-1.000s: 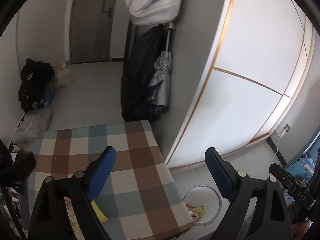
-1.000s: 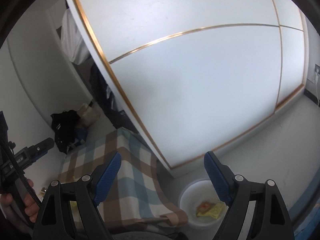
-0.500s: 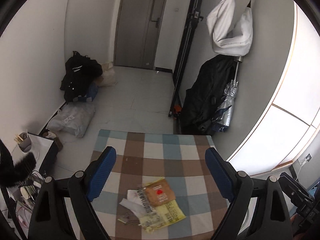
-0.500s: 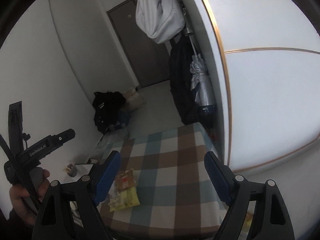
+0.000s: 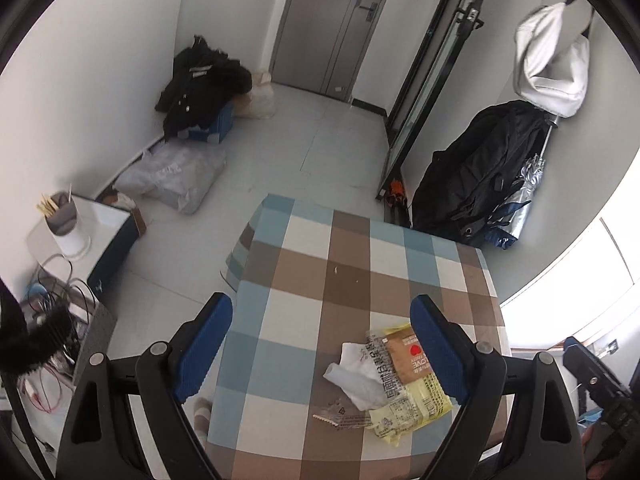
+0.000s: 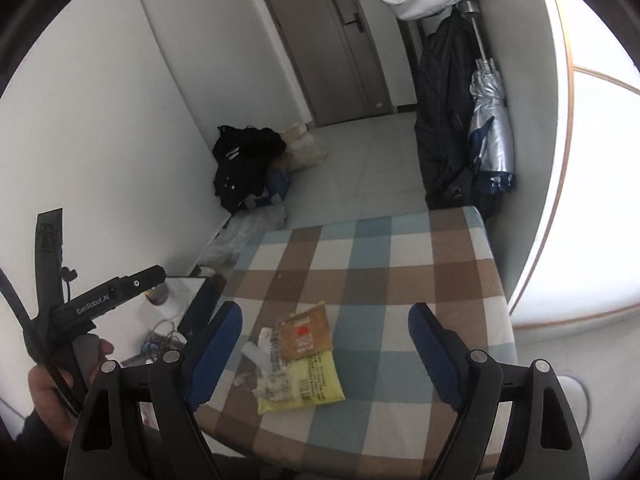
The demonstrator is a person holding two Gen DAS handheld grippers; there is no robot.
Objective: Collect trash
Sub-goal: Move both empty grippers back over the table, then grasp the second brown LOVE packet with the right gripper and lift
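Note:
A pile of trash lies on the checked tablecloth [image 5: 352,272]: a brown wrapper with a red heart [image 5: 410,354], a yellow wrapper [image 5: 418,404], a crumpled white piece [image 5: 356,376] and a clear strip [image 5: 344,416]. My left gripper [image 5: 320,344] hovers open above the table, with the pile just inside its right finger. In the right wrist view the brown wrapper [image 6: 306,332] and yellow wrapper [image 6: 304,382] lie between the spread fingers of my right gripper [image 6: 324,350], which is open, empty and above them.
A black jacket [image 5: 200,80] and a plastic bag [image 5: 176,176] lie along the left wall. A backpack [image 5: 476,176] and a silver umbrella [image 6: 490,128] hang at the right. A low side table with a cup [image 5: 66,224] stands to the left. A hand [image 6: 52,392] holds the left device.
Both views have swung left from the white cupboard wall and the floor bin to the table. The trash pile has come into view below both grippers. Both jaws stay spread.

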